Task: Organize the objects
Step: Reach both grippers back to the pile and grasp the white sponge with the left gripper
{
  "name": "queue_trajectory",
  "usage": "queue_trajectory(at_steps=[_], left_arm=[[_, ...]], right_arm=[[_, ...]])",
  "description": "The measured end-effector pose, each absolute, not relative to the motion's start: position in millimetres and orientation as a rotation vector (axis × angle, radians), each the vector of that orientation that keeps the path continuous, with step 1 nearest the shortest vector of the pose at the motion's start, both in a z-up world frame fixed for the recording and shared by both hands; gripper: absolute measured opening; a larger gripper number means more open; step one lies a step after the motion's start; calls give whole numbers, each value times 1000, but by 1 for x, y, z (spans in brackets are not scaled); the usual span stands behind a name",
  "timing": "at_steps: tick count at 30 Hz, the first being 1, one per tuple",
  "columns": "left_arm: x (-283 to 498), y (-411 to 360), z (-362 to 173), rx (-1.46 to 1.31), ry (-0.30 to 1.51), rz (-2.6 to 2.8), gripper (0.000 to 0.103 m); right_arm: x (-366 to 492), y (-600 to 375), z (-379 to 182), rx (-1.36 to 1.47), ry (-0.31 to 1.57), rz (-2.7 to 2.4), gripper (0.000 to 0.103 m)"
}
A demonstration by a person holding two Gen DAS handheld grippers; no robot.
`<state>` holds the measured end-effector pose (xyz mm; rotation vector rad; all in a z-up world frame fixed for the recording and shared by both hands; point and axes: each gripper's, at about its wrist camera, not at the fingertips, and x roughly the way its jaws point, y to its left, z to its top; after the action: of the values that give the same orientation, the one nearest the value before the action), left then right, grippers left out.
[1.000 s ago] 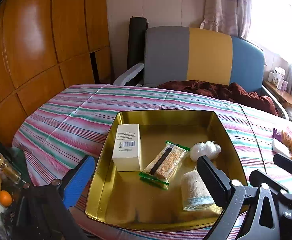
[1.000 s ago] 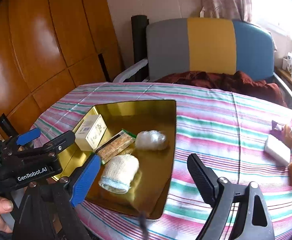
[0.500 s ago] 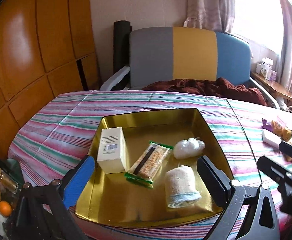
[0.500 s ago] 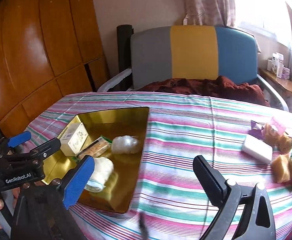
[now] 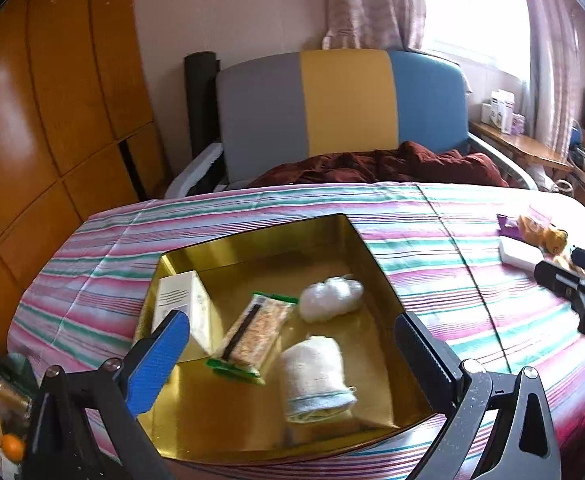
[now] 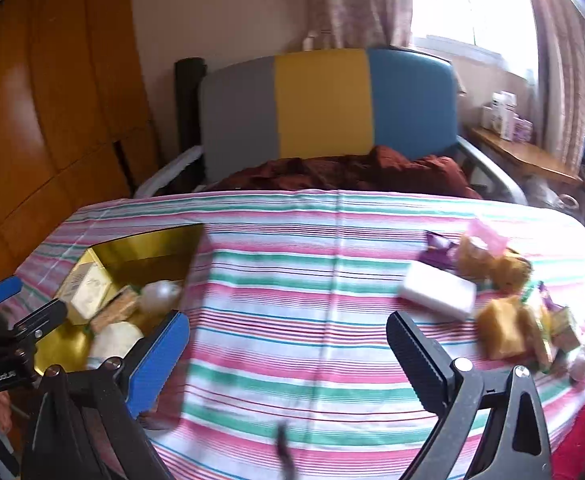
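Over the last second the released, empty right tongs (image 6: 288, 354) swing from the square gold metal tray (image 6: 140, 246) toward the white rectangular block (image 6: 438, 290) near the counter's right edge, likely the next pick, while the left tongs (image 5: 292, 354) hover released over the tray.

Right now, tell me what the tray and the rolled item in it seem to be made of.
Tray: likely metal with a glossy gold finish; its walls mirror the contents. Rolled item: soft cream woven cloth, perhaps a bandage or towel, with a ribbed texture and pale blue edge.

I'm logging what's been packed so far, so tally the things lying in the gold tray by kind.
Box: 1
Snack bar: 1
Cotton ball: 1
Rolled cloth: 1
Total: 4 in the gold tray
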<state>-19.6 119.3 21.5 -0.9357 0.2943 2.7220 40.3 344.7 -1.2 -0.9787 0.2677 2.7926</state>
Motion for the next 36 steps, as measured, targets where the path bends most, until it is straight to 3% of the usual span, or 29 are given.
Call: queue_trajectory(at_steps=[8, 18, 27, 36], left_arm=[[-18, 156, 19, -912, 349, 2605, 103], [-21, 204, 10, -996, 273, 2372, 103], [-23, 263, 0, -1000, 363, 2192, 103], [-26, 323, -23, -1014, 496, 2031, 103]], right_arm=[[66, 425, 5, -943, 433, 2626, 101], [137, 554, 26, -757, 733, 2341, 101], [144, 614, -10, -873, 1051, 2221, 101], [125, 655, -40, -969, 1090, 2088, 101]])
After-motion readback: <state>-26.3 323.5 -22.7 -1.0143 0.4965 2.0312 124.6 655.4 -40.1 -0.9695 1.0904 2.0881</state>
